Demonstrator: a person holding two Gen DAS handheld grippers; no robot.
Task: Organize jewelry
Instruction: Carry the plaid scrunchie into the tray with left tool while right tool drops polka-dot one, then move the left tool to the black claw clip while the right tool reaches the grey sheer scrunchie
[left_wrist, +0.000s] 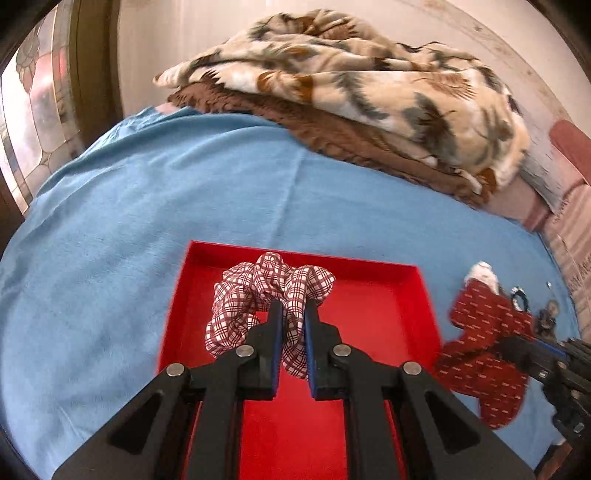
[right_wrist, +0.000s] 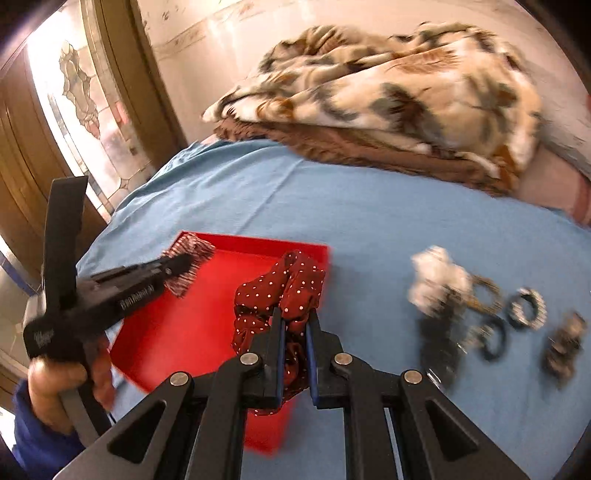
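My left gripper (left_wrist: 293, 308) is shut on a red-and-white plaid scrunchie (left_wrist: 258, 288), held over the red tray (left_wrist: 373, 314) on the blue sheet. The right wrist view shows that gripper (right_wrist: 177, 264) and plaid scrunchie (right_wrist: 192, 247) above the tray's (right_wrist: 184, 332) far left corner, gripped by a hand (right_wrist: 55, 376). My right gripper (right_wrist: 295, 315) is shut on a dark red polka-dot scrunchie (right_wrist: 280, 284) over the tray's right edge. In the left wrist view it (left_wrist: 517, 350) holds the dark red scrunchie (left_wrist: 476, 354) just right of the tray.
Right of the tray lie a white scrunchie (right_wrist: 439, 280), a black scrunchie (right_wrist: 439, 343), several hair ties (right_wrist: 528, 306) and a brownish piece (right_wrist: 565, 347), all blurred. A folded patterned blanket (left_wrist: 369, 85) sits at the back of the blue sheet (left_wrist: 147, 184). A stained-glass window (right_wrist: 85, 99) is at the left.
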